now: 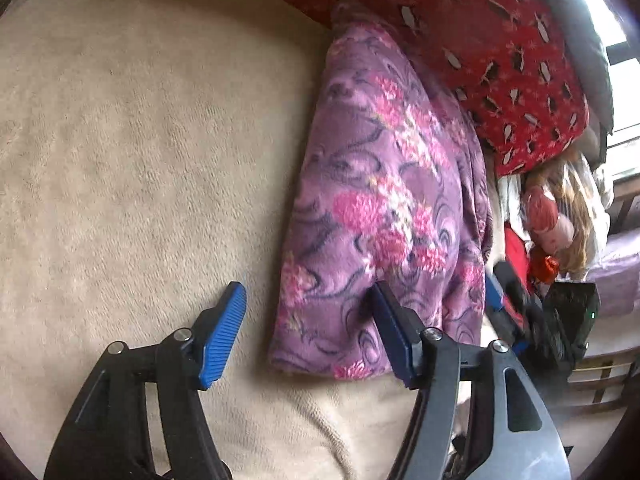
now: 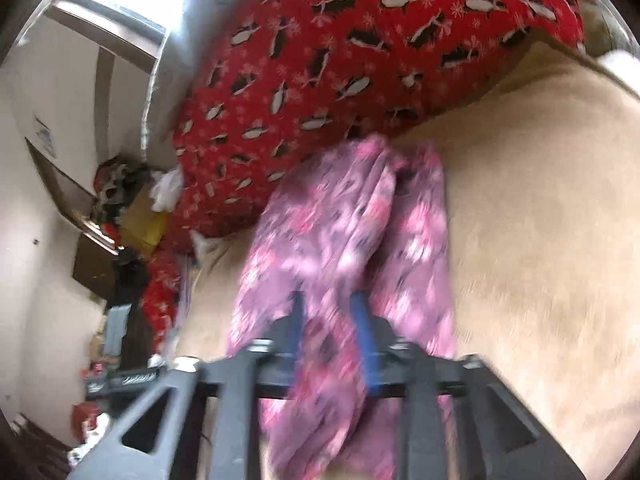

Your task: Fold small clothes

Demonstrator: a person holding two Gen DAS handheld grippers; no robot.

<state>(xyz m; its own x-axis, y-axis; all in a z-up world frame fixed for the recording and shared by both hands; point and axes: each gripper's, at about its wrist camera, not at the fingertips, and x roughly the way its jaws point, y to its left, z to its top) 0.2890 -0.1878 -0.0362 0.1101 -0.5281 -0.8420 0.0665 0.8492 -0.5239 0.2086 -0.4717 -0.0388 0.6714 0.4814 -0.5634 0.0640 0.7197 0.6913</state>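
Note:
A purple fleece garment (image 1: 380, 208) with pink flowers lies on a beige blanket (image 1: 140, 160). My left gripper (image 1: 308, 320) is open just above the garment's near left edge; its right finger touches or overlaps the cloth and its left finger is over bare blanket. My right gripper (image 2: 330, 320) is shut on a bunched fold of the same garment (image 2: 348, 232), which drapes between and below its blue pads. The right wrist view is motion-blurred. The right gripper also shows at the garment's right edge in the left wrist view (image 1: 508, 300).
A red blanket with a penguin print (image 1: 500, 40) lies heaped behind the garment, also in the right wrist view (image 2: 320, 72). Cluttered items and a doll (image 1: 556, 216) lie at the bed's right side. A window and wall (image 2: 60, 80) stand beyond the bed.

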